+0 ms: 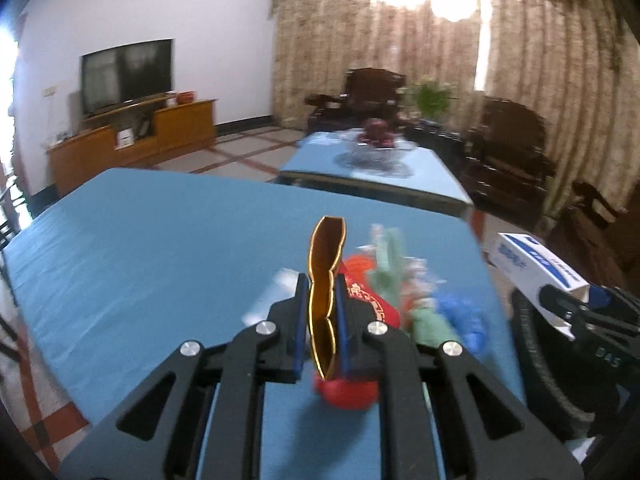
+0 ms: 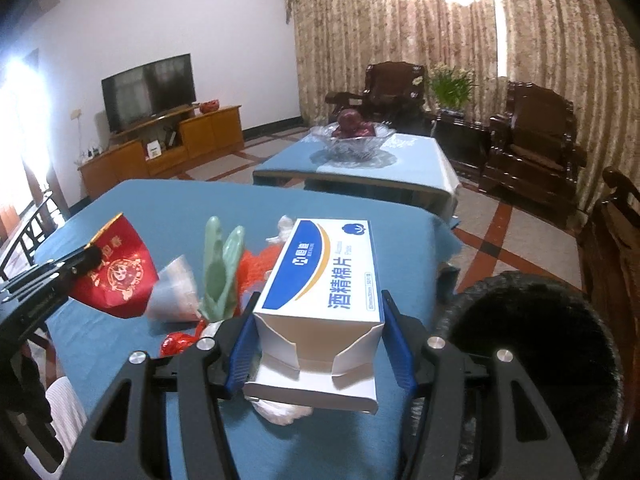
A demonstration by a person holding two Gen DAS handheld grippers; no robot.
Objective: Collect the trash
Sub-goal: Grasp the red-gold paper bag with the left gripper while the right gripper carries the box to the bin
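Observation:
My left gripper [image 1: 322, 292] is shut on a red paper pouch with a gold rim [image 1: 325, 276], held above the blue table [image 1: 160, 248]; the pouch shows from the side in the right wrist view [image 2: 116, 276]. My right gripper [image 2: 318, 312] is shut on a white and blue cardboard box [image 2: 320, 280], its end flap open; it also shows in the left wrist view [image 1: 536, 268]. On the table lie a green wrapper [image 2: 220, 272], red netting [image 2: 256, 264], a clear plastic wrapper [image 2: 176, 292], a red foil scrap [image 2: 176, 344] and white tissue [image 2: 280, 412].
A black-lined trash bin [image 2: 532, 360] stands right of the table, next to my right gripper. A second blue table with a glass fruit bowl [image 2: 352, 140] stands beyond. Dark wooden chairs [image 2: 532, 136], a TV cabinet [image 2: 160, 148] and curtains line the room.

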